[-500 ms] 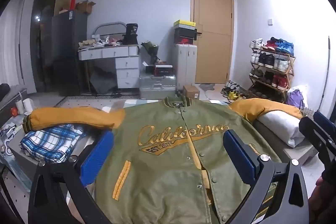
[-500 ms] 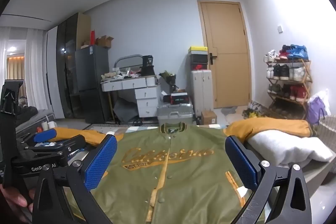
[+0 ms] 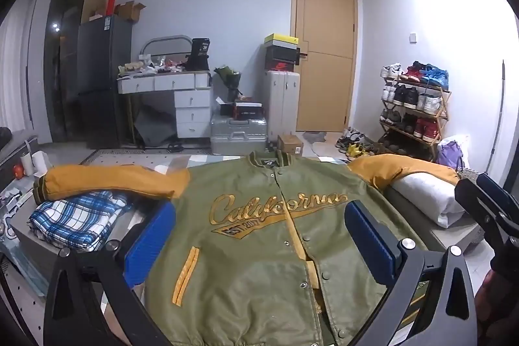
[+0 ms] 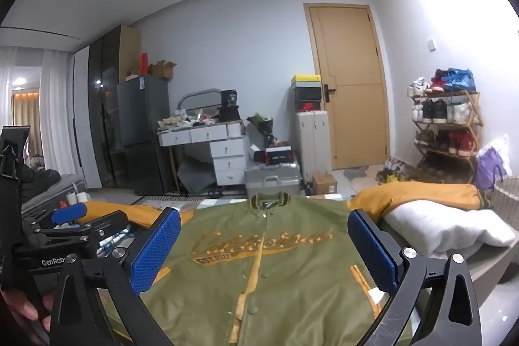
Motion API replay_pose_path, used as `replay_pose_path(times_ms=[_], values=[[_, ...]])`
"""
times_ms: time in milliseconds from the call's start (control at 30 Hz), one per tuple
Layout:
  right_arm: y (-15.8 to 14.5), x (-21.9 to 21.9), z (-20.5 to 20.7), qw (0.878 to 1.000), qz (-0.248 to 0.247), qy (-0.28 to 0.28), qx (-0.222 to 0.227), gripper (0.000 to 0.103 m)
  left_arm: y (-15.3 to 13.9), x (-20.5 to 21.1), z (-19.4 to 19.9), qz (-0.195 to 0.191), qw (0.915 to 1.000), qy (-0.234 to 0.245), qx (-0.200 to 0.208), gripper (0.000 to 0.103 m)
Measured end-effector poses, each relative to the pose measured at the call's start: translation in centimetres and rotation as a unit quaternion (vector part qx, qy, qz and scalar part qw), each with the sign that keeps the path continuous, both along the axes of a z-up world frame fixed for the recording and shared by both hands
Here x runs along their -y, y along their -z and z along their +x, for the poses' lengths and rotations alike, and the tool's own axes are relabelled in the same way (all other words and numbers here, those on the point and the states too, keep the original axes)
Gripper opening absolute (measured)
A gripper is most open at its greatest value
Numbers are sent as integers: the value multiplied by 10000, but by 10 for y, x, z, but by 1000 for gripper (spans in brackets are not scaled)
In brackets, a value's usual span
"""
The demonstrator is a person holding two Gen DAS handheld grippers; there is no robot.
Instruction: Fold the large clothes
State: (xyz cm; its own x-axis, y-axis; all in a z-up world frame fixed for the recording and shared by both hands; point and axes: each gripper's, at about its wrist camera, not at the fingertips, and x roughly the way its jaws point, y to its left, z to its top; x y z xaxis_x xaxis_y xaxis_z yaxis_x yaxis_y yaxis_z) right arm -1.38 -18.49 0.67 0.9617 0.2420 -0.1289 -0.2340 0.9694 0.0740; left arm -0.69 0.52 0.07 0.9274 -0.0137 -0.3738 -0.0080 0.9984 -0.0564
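jacket [image 3: 259, 248]: lies flat, front up, at 12 o'clock of both your grippers; collar far, hem near you
long axis: 6-to-12
sleeves: spread to 9 and 3
left gripper [image 3: 259, 245]: spread wide, empty, over the left half
right gripper [image 4: 264, 248]: spread wide, empty, over the right half
nearer: each to its own sleeve

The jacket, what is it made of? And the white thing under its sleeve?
The jacket looks like smooth woven fabric, maybe nylon or satin: the green body has a soft sheen and fine wrinkles. The gold lettering looks stitched on, and the snaps look like metal. The white pillow looks like soft cotton cloth, matte and puffy, though that is only a guess from its look.
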Motion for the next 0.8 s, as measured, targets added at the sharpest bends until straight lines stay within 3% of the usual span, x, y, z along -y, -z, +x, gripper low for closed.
replay_pose_path(times_ms=[800], values=[[0,-3,0,10000,-56,-20,-47,103,1,2,-2,106,9999,-121,18,102]])
